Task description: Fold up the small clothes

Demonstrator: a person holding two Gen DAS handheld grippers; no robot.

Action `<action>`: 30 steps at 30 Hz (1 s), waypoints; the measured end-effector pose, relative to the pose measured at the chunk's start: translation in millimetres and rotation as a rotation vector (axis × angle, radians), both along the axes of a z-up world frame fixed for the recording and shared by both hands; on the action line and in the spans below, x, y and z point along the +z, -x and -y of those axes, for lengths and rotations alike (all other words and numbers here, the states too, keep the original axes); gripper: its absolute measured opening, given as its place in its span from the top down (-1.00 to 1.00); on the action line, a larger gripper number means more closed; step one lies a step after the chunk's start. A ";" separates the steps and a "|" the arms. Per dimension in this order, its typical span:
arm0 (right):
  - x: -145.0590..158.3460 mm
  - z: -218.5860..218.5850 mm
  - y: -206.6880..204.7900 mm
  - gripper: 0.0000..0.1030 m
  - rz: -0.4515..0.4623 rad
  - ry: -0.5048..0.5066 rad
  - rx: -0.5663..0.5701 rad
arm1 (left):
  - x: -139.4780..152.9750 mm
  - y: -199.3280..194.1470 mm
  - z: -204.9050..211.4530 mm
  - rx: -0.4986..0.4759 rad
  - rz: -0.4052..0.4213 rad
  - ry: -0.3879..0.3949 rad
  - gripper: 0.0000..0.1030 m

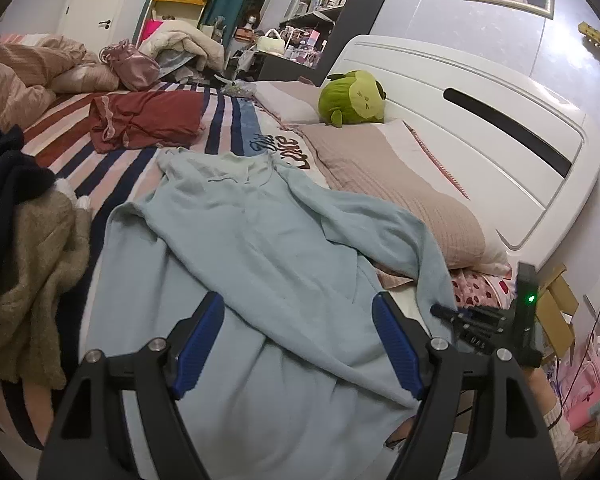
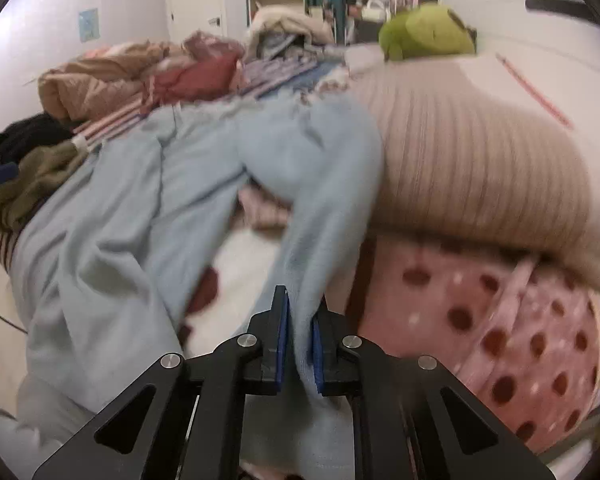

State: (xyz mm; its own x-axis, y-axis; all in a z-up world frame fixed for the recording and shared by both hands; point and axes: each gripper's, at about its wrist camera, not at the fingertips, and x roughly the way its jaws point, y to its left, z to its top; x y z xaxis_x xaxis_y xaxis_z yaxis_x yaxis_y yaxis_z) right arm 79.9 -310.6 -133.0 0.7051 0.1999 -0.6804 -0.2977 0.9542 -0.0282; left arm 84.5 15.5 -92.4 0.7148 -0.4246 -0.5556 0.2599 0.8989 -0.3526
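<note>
1. A light blue hooded top (image 1: 260,240) is lying spread across the striped bedsheet (image 1: 140,160) of the bed, hood end toward the far side, one sleeve (image 1: 380,216) draping over toward the ribbed beige pillow (image 1: 400,184).
2. The left tongs (image 1: 298,344) are standing released, blue pads (image 1: 198,340) wide apart, hovering just above the near part of the top; nothing is sitting between them.
3. The right tongs (image 2: 300,344) are clenching the sleeve end (image 2: 304,320) of the top (image 2: 140,200); the fabric is running up from between the nearly closed pads (image 2: 283,344) toward the pillow (image 2: 480,160). This view is showing motion blur.
4. In the left view, the right tongs (image 1: 456,314) are appearing at the bed's edge beside the sleeve.
5. A dark red garment (image 1: 148,118) is lying farther up the bed, well apart from the top.
6. A brown and dark pile of clothes (image 1: 24,240) is resting at the left, just beside the top.
7. A green plush toy (image 1: 352,98) is sitting against the white headboard (image 1: 480,120).
8. A pink polka-dot cover (image 2: 500,320) is showing beneath the pillow.
</note>
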 end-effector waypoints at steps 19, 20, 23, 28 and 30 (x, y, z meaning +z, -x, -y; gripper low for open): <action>59.6 -230.2 -28.8 0.88 -0.162 -0.182 0.659 | 19.7 47.9 -96.3 0.082 0.127 0.044 -0.47; 45.4 -247.3 -33.2 0.84 -0.226 -0.169 0.691 | 17.1 50.3 -103.8 0.083 0.122 0.043 -0.48; 8.0 -280.1 -41.8 0.70 -0.399 -0.138 0.747 | 6.3 52.0 -117.8 0.079 0.098 0.046 -0.48; -9.6 -282.8 -40.5 0.33 -0.449 -0.102 0.719 | -17.8 46.3 -125.5 0.073 0.039 0.065 -0.48; 3.4 -264.6 -36.4 0.20 -0.398 -0.119 0.697 | -29.7 41.2 -121.3 0.056 0.004 0.074 -0.48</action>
State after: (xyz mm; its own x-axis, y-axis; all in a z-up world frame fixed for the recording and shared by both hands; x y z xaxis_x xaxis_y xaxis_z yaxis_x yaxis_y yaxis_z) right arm 116.3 -46.0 -129.6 0.1014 0.5910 -0.8003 -0.7912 0.5356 0.2953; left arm 43.3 136.8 -122.1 0.7406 -0.4237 -0.5216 0.2113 0.8836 -0.4178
